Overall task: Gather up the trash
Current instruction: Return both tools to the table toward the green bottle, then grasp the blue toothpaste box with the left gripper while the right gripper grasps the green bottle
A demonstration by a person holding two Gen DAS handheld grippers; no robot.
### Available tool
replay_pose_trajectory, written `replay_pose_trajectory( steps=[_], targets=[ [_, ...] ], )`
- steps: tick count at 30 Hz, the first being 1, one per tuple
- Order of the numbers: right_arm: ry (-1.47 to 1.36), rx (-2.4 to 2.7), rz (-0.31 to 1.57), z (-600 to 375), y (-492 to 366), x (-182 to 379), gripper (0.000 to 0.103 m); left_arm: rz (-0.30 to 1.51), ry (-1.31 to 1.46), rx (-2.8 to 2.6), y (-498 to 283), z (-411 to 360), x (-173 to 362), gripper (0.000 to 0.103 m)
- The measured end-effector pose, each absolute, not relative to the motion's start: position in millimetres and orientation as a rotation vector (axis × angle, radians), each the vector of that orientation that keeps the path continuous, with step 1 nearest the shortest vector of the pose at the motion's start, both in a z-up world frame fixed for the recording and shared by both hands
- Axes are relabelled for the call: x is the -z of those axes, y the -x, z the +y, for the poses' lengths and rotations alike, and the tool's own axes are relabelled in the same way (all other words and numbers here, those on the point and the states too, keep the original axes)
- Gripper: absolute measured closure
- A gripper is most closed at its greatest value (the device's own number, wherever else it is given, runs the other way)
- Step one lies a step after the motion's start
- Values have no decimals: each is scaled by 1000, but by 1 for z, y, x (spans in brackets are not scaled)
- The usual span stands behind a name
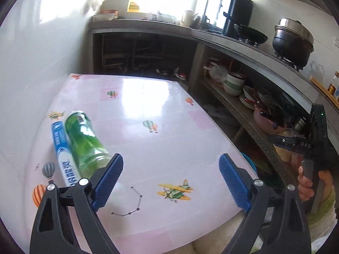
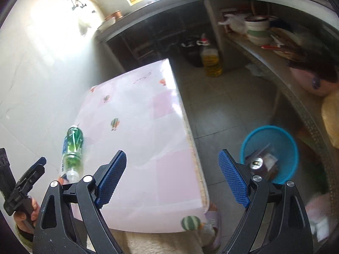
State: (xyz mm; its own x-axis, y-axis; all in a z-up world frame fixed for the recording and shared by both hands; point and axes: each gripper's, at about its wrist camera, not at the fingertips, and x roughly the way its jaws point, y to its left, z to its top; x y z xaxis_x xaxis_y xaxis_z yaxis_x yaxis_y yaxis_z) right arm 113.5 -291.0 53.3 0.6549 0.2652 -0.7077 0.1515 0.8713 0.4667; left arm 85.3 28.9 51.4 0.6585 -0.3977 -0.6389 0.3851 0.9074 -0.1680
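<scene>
From the left wrist, the left gripper hangs wide open and empty over the pink table; the green bottle and a blue tube lie touching near its left finger, probably next to go. From the right wrist, the right gripper gapes empty too; only here is the blue bin seen whole on the floor, already holding trash.

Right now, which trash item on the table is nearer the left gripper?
The green bottle: its end is beside the left gripper's left finger. The blue tube lies on the bottle's far side.
</scene>
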Motion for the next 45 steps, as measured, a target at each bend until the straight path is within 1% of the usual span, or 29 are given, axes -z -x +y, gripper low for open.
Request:
replay_pose_trajectory(
  steps=[7,18,23,28,30,33,34,41,45],
  targets=[
    [-542,-334,971,-223,-166,-50,18,713,49,264,-75,101,-39,13],
    [-605,-684,1183,-88,-247,-46,18,758,180,90,-87,154,-17,13],
    [-522,-697,1267,-34,-288,-34,18,776,212,61,-92,162,-12,21],
    [-477,-710,1355,2,-309,-8,18,785,219,54,-91,170,-9,27],
    [-471,-697,1378,11,-312,2,23,789,230,54,-91,174,-7,28],
    [-502,-721,1409,13,-311,13,36,798,247,63,-94,176,-6,29],
    [-522,-736,1412,12,-310,16,38,801,255,68,-96,177,-5,29],
    [-559,-664,1360,-25,-293,17,38,856,331,134,-132,173,6,29],
    [-550,-564,1323,-68,-270,14,38,871,275,107,-164,160,12,29]
  ],
)
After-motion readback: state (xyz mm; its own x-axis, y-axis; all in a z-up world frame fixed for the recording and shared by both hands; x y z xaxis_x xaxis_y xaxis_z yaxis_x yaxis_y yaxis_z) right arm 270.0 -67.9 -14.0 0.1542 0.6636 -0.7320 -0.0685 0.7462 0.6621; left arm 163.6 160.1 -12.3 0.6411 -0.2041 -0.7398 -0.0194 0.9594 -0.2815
